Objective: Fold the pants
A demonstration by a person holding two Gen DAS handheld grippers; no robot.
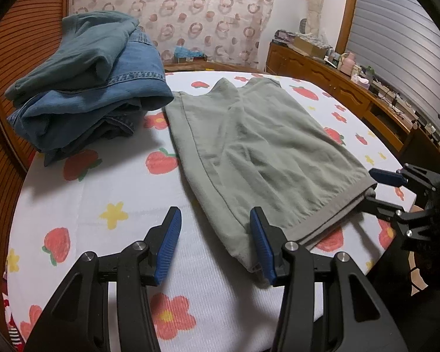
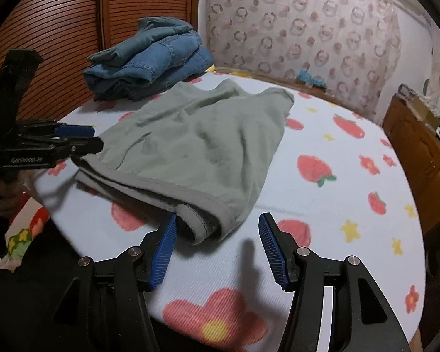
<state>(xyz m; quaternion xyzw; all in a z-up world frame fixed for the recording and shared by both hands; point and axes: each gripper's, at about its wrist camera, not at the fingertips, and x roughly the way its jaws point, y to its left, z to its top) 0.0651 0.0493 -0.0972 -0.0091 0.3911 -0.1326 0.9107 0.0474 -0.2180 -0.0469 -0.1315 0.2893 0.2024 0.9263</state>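
While the grey-green pants (image 1: 258, 152) are lying folded on the white bedcover (image 1: 108, 182), a soft ribbed sheet printed with red strawberries, pink flowers and yellow stars, both grippers are hovering at the near edge of the garment. The pants are forming a rough, creased rectangle of thin woven cloth, with a flat hem band running along the near end and two pointed corners at the far end. The left gripper (image 1: 215, 246) is standing with its jaws wide apart, its ribbed blue pads (image 1: 168, 249) bracketing the near left corner of the cloth, the right-hand pad just touching the hem. The right gripper (image 2: 217, 249) is likewise spread open (its left pad is sitting right against the doubled hem at the near right corner), with nothing pinched between the fingers. Far to the left, a stack of folded denim (image 1: 88, 88) is resting on the bedcover just beside the pants, thick blue jeans under a softer teal piece. Beyond the bed a curtain (image 1: 173, 8) patterned with rings is hanging, and a carved wooden cabinet (image 1: 337, 88) is lining the right side.
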